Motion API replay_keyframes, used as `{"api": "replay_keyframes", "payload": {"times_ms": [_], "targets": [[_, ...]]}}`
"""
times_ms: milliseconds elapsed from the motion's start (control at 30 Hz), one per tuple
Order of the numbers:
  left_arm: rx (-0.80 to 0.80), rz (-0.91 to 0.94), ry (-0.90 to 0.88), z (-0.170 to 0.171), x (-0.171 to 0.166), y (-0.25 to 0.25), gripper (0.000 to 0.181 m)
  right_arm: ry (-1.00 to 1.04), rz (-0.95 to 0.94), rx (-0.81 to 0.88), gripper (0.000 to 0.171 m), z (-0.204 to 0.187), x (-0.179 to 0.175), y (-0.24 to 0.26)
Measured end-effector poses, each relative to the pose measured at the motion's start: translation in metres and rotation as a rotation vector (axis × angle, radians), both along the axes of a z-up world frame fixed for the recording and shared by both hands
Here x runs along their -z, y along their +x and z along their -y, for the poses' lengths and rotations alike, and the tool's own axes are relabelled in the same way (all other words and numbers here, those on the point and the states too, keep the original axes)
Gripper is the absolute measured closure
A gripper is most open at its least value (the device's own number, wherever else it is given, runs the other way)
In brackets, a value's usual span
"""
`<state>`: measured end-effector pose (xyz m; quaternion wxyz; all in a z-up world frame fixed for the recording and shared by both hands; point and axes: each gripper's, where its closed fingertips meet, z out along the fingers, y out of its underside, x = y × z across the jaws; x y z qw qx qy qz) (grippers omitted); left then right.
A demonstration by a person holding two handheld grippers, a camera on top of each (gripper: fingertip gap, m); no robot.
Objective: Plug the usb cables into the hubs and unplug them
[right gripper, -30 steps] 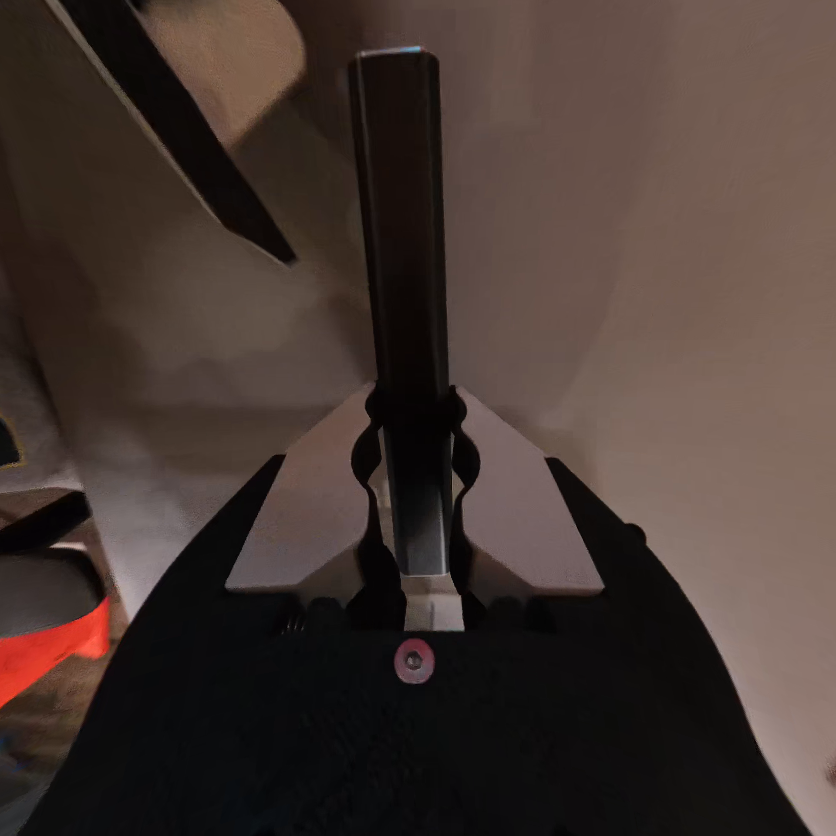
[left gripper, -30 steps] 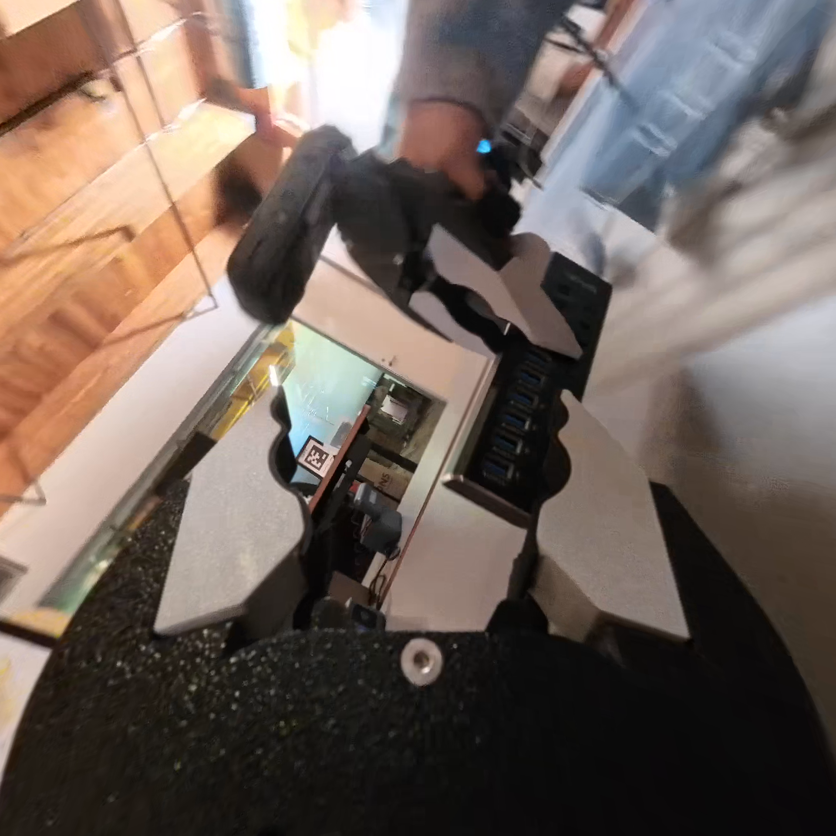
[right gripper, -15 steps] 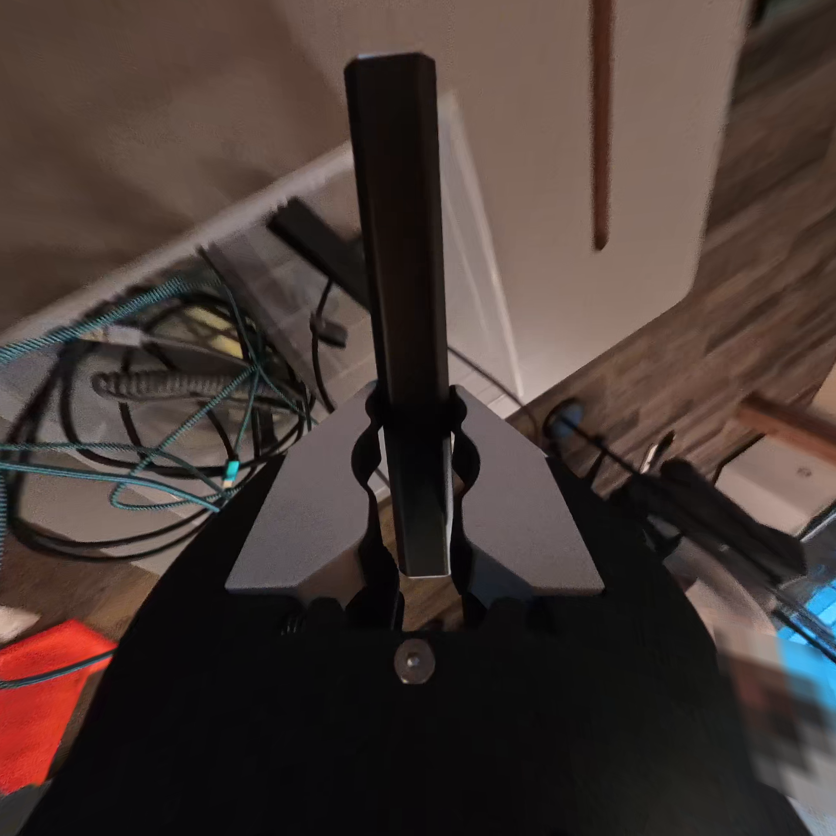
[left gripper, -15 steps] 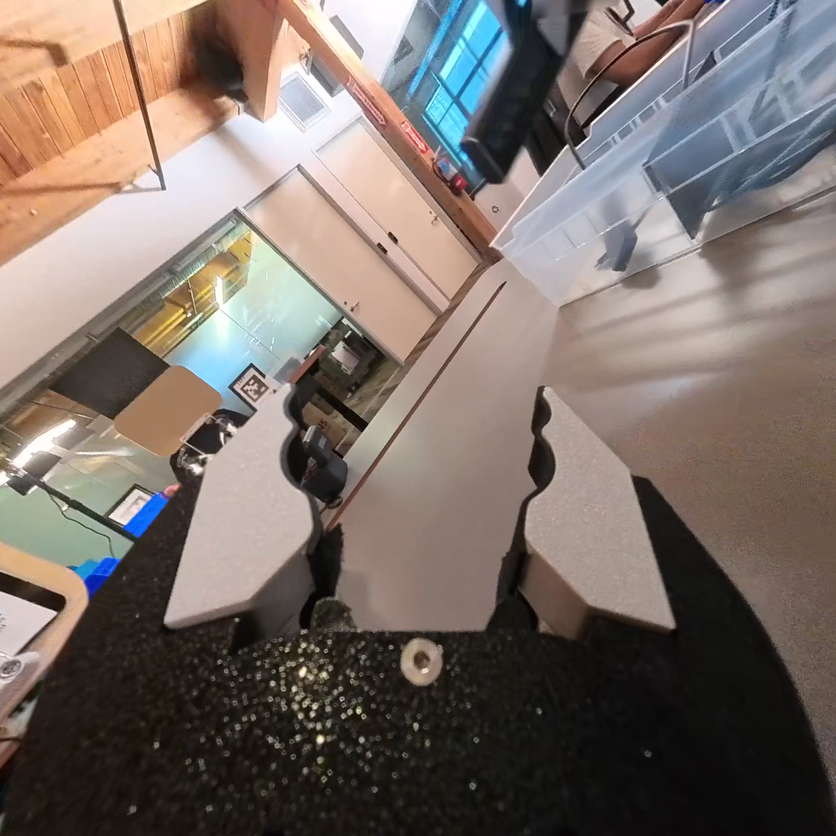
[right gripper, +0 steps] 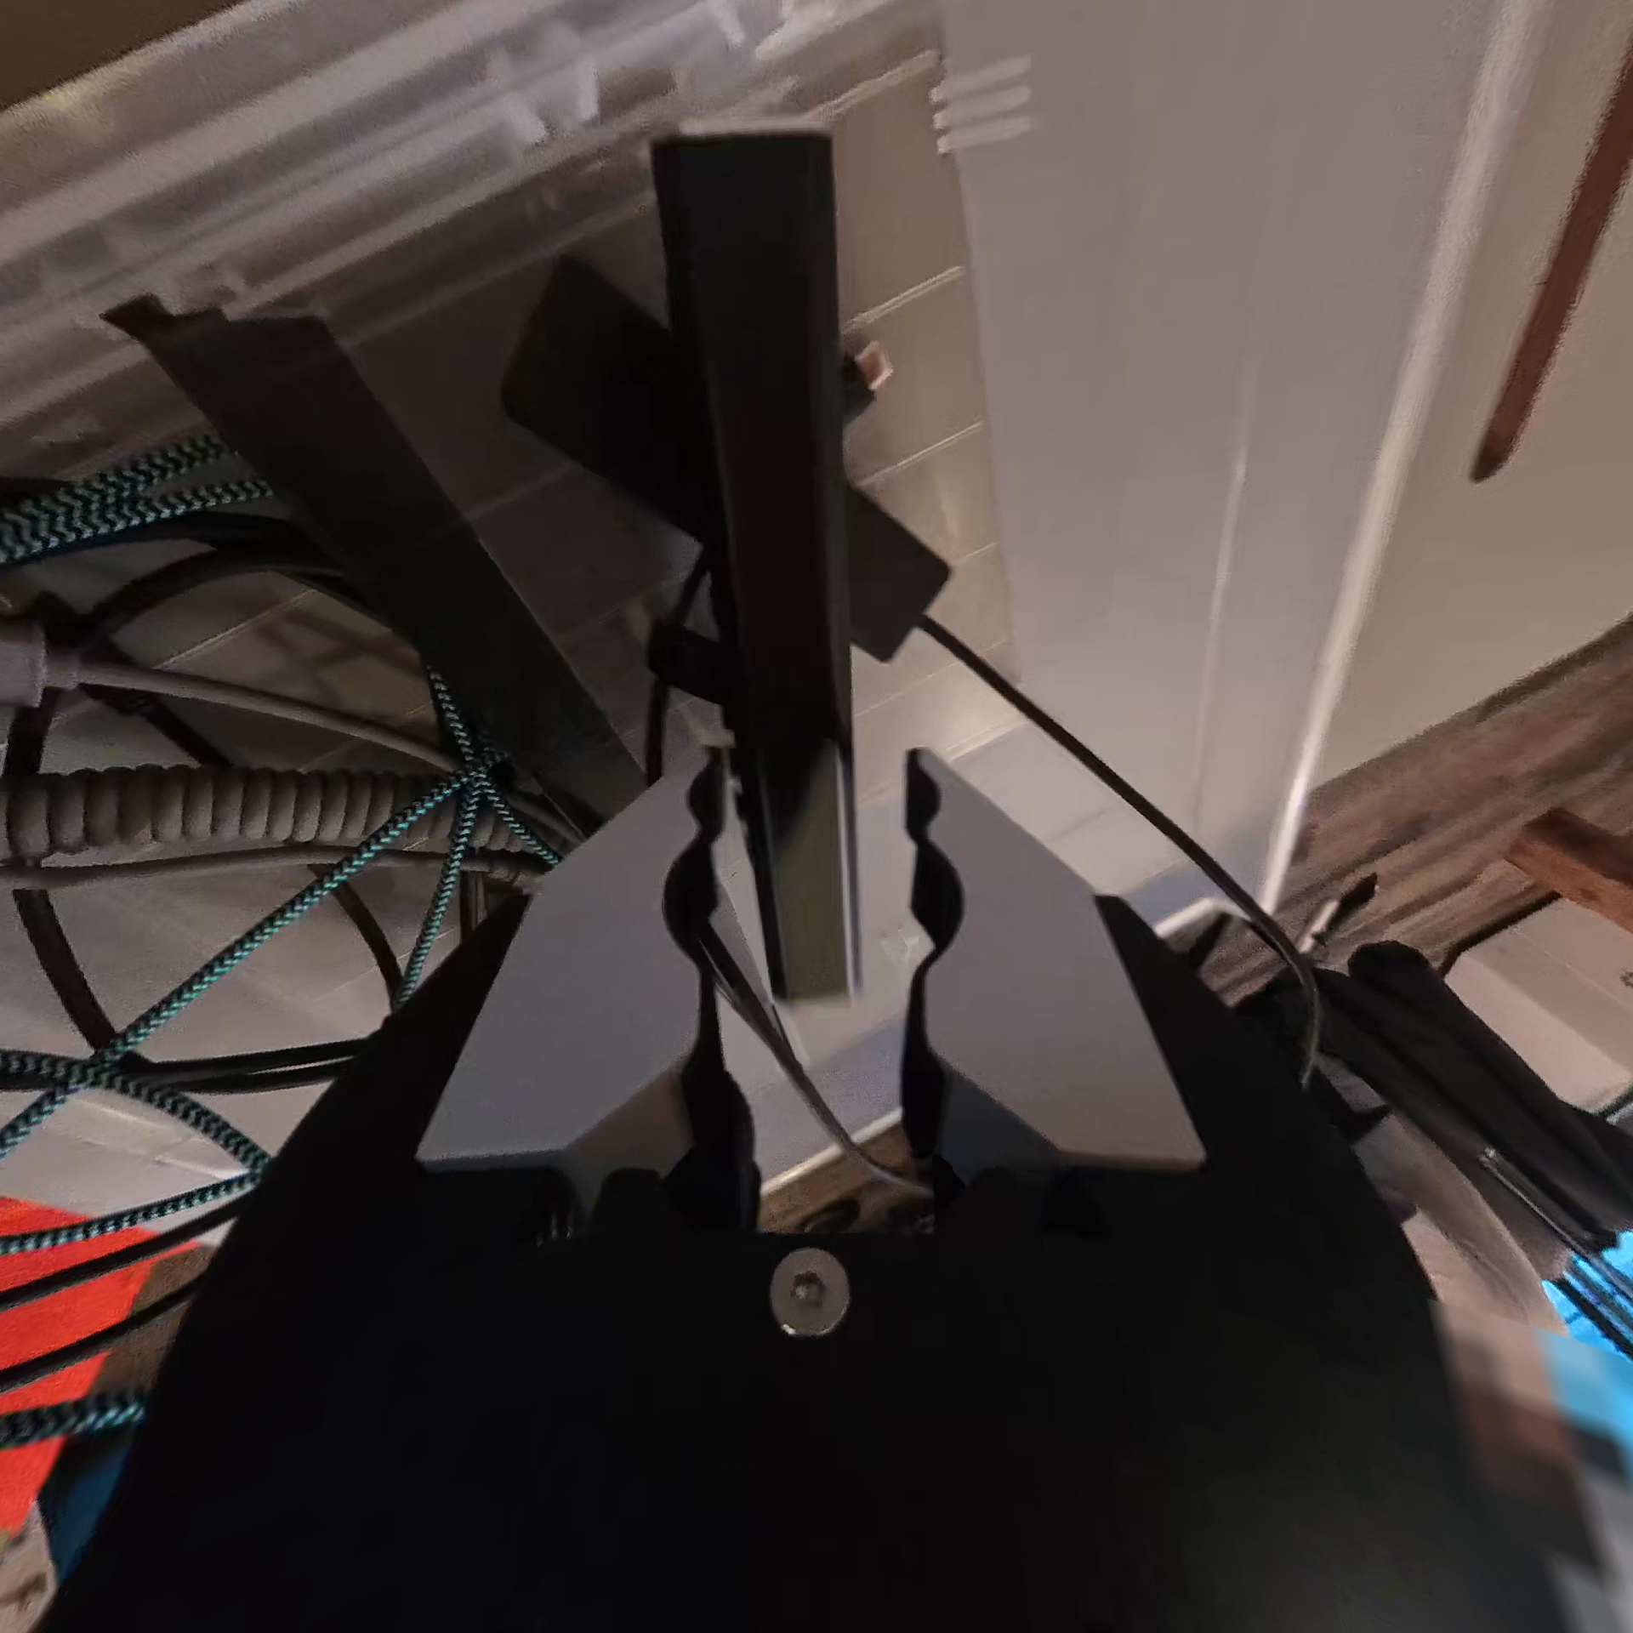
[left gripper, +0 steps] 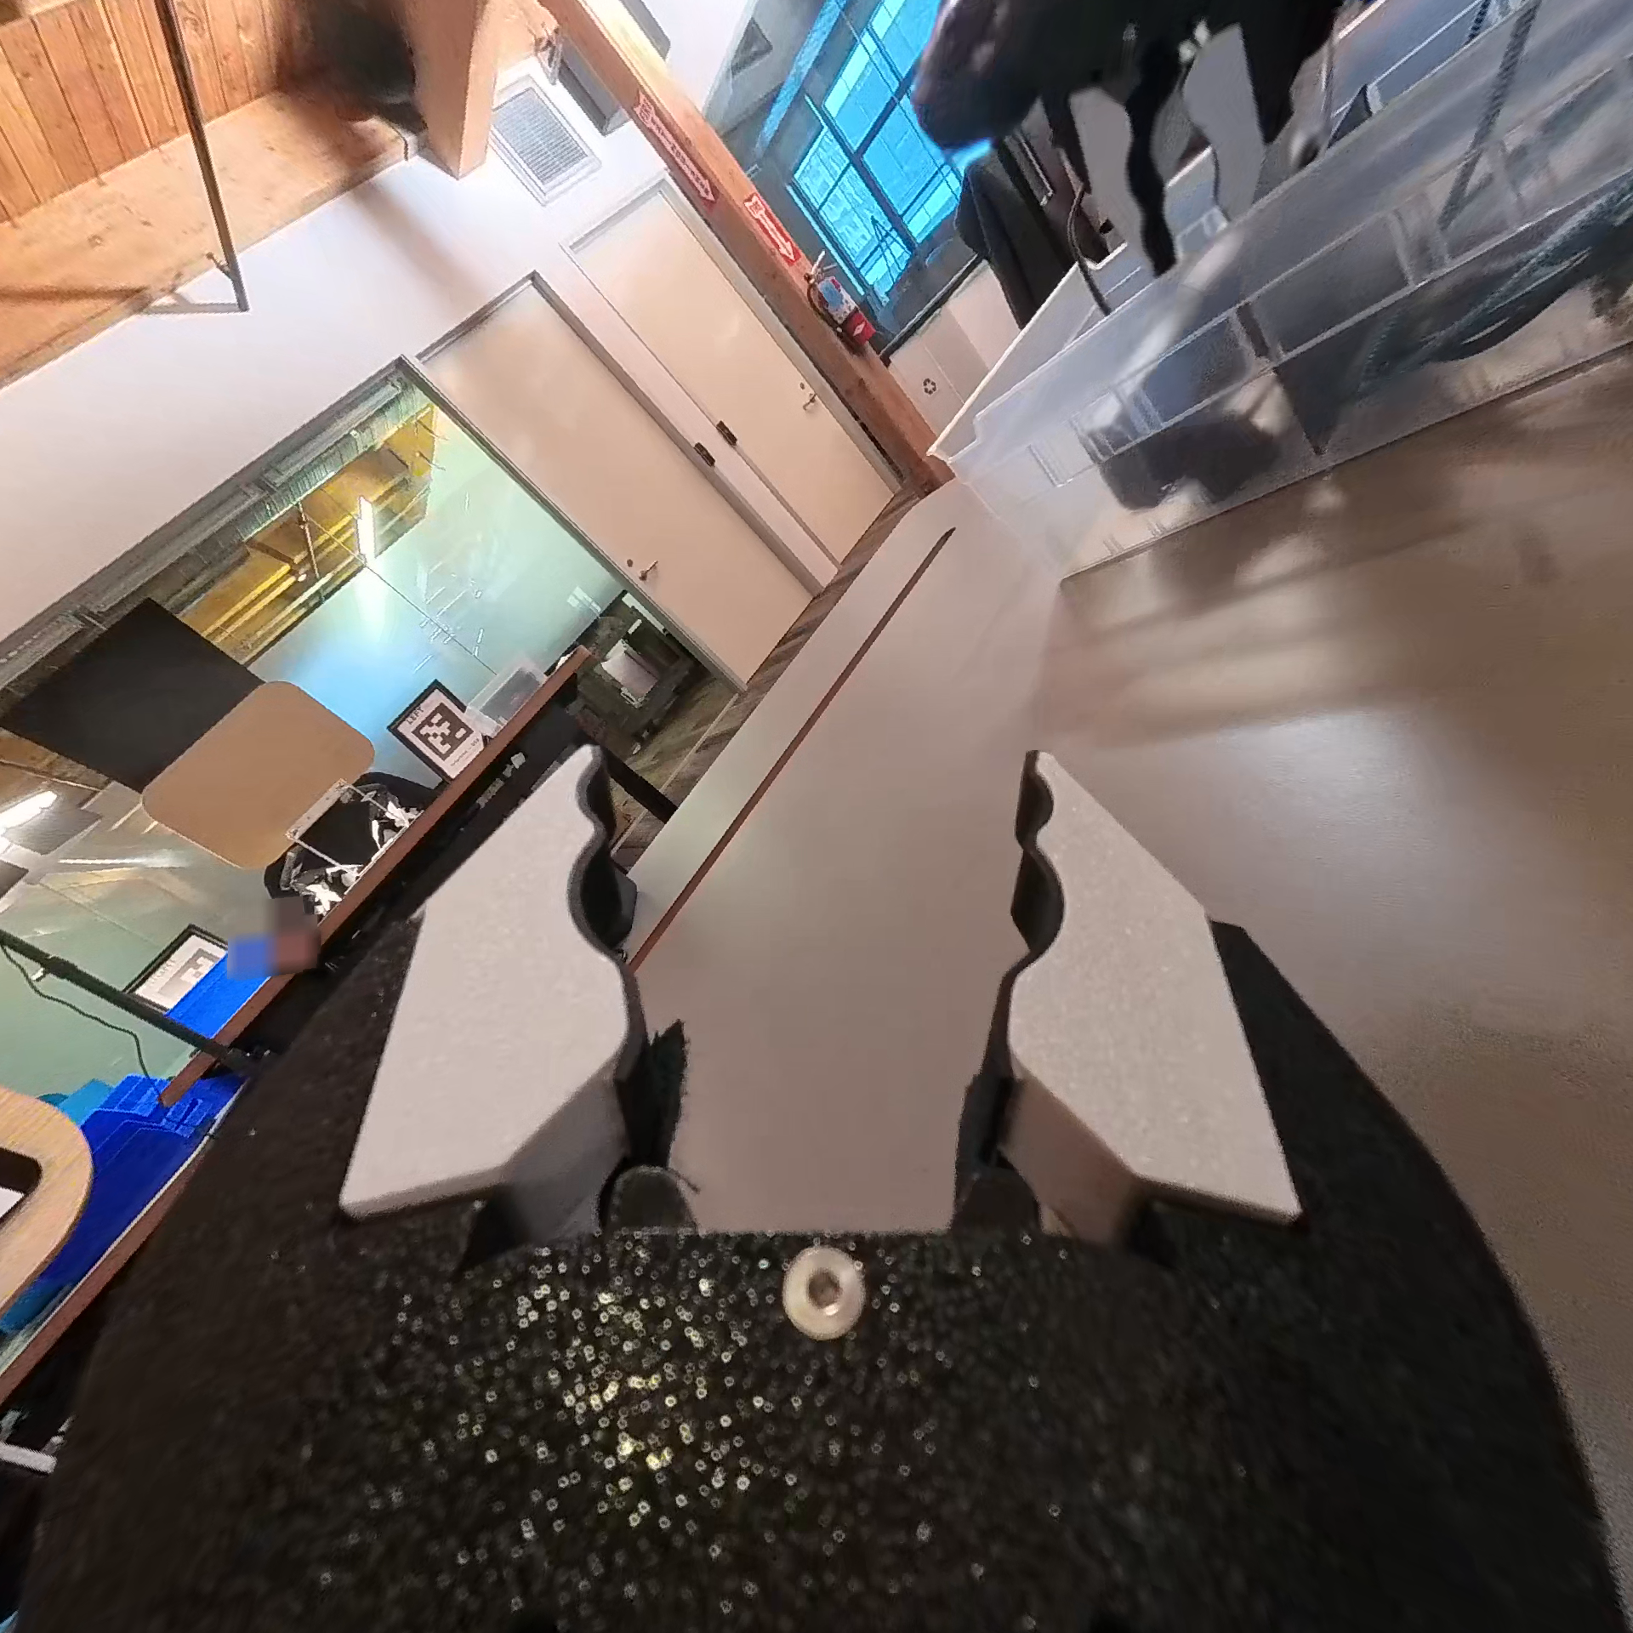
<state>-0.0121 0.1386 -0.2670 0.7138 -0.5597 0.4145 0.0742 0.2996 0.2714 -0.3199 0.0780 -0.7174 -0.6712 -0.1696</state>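
My right gripper (right gripper: 804, 778) stands with its jaws parted, and a long black hub (right gripper: 760, 548) runs between the fingers (right gripper: 592, 981) with a gap on either side, so I am not clamping it; whether it touches the left finger I cannot tell through the blur. Beyond it, only my right wrist view shows a clear plastic bin (right gripper: 371, 141) holding a second dark bar-shaped hub (right gripper: 389, 539), a flat black hub (right gripper: 610, 398) with a thin black lead, a coiled grey cable (right gripper: 221, 808), and teal braided usb cables (right gripper: 292, 919) looping across the lower left. A red patch (right gripper: 53, 1299) lies at the bottom left corner. My left gripper (left gripper: 817, 778) is spread wide and holds nothing; between its fingers (left gripper: 495, 1016) I see only the bare grey table (left gripper: 1325, 839). Only that view shows the room: clear bins (left gripper: 1237, 353) at the table's far edge, pale doors (left gripper: 636, 459), a glass partition (left gripper: 380, 601), a blue window (left gripper: 848, 159), and my other gripper's dark body (left gripper: 1105, 71) blurred at the top.
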Motion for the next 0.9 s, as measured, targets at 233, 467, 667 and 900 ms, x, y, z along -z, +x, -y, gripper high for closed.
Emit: {"api": "replay_keyframes", "payload": {"times_ms": [233, 467, 667, 900], "targets": [[0.000, 0.000, -0.015, -0.001, 0.001, 0.001, 0.091, 0.306, -0.343, 0.195, 0.090, 0.001, -0.078, 0.002], [-0.012, -0.058, -0.070, -0.006, 0.014, 0.008, 0.085, 0.785, -0.701, 0.426, 0.084, 0.085, -0.156, 0.071], [0.011, 0.010, -0.214, -0.010, 0.023, 0.011, 0.088, 0.818, -0.986, 0.759, 0.090, 0.167, -0.100, 0.133], [0.025, 0.030, -0.322, -0.009, 0.036, 0.015, 0.091, 0.720, -1.390, 0.900, 0.109, 0.164, -0.057, 0.142]]}}
